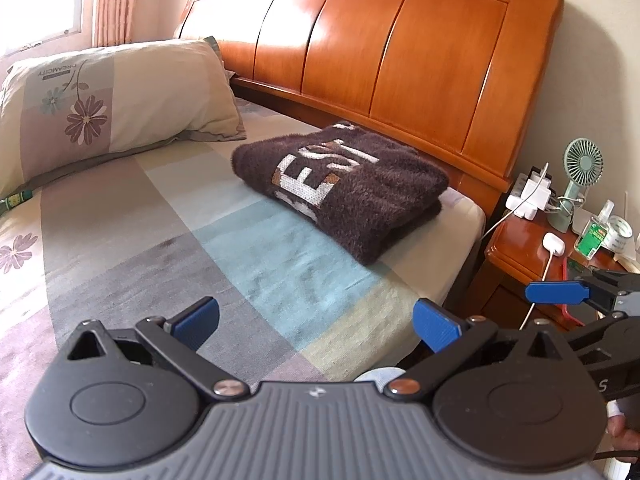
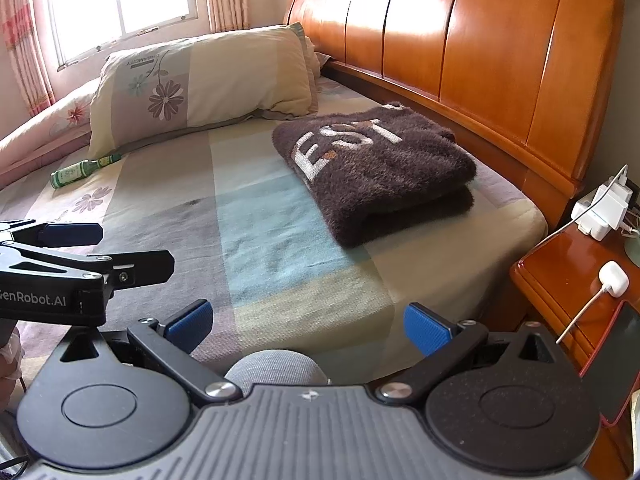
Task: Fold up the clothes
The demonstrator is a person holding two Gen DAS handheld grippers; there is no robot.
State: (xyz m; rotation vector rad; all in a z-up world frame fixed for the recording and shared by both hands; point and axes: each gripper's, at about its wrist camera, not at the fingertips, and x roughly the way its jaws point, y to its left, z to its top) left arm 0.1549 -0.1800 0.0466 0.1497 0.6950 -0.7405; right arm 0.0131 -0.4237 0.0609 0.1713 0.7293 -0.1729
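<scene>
While folded and resting on bed near headboard: brown fuzzy sweater. Short of sweater, above bed: left gripper and right gripper, both spread wide, grasping nothing.

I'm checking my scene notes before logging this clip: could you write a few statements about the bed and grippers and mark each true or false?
1. The brown sweater lies folded near the headboard. True.
2. The left gripper is shut on the sweater. False: it is open, holding nothing.
3. A green bottle lies on the bed by the pillow. True.
4. The right gripper grips the pillow. False: it is open and empty.
</scene>
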